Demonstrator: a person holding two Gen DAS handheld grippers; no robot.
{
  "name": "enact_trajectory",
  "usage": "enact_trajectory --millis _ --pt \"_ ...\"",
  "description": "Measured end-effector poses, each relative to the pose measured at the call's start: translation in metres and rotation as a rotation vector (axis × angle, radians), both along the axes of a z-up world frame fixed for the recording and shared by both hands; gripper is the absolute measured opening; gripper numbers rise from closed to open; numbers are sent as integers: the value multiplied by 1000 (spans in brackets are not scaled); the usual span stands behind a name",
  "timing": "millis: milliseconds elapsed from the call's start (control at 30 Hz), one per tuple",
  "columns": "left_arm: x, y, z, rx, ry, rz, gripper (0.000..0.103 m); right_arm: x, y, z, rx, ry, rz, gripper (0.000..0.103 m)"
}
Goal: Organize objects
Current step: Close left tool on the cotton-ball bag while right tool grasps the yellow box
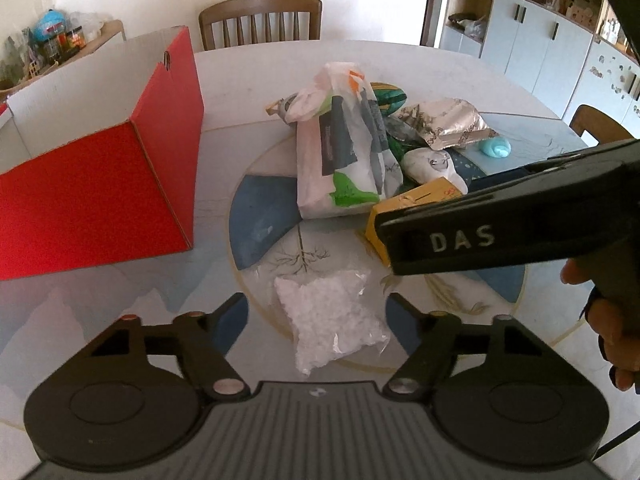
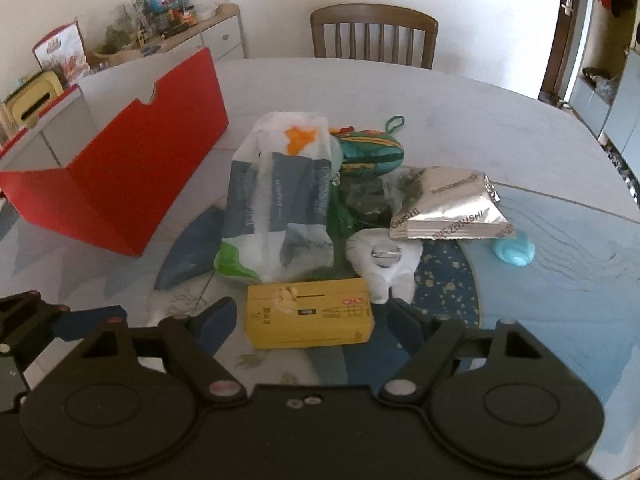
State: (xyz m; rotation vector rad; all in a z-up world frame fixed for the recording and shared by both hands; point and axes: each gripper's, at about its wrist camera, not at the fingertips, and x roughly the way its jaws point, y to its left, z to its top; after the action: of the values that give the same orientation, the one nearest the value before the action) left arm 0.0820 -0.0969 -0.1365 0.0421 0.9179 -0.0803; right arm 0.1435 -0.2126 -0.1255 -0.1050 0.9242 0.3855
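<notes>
A pile lies mid-table: a tall white printed bag (image 1: 344, 148) (image 2: 280, 192), a yellow box (image 2: 310, 314) (image 1: 416, 204), a silver foil pouch (image 2: 448, 204) (image 1: 448, 122), a white plush (image 2: 382, 262), a green pouch (image 2: 370, 150) and a small blue toy (image 2: 514, 252). A clear bag of white granules (image 1: 330, 322) lies between the open fingers of my left gripper (image 1: 318, 308). My right gripper (image 2: 312, 312) is open with the yellow box between its fingers; its body (image 1: 500, 220) crosses the left wrist view.
An open red cardboard box (image 1: 104, 184) (image 2: 132, 184) stands on the table's left. The round table (image 2: 440, 92) has a patterned cover. A wooden chair (image 2: 374, 34) stands at the far side. A cluttered sideboard (image 2: 168, 36) is at back left, cabinets (image 1: 540, 40) at right.
</notes>
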Motion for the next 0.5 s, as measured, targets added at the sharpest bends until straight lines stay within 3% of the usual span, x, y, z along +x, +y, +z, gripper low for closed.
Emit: enact_trajectory --millis 267,500 --pt "0 2 -1 3 14 12 47 3 5 -8 -26 12 9 69" --pt "0 4 2 8 15 12 41 -2 3 -4 -23 20 9 69"
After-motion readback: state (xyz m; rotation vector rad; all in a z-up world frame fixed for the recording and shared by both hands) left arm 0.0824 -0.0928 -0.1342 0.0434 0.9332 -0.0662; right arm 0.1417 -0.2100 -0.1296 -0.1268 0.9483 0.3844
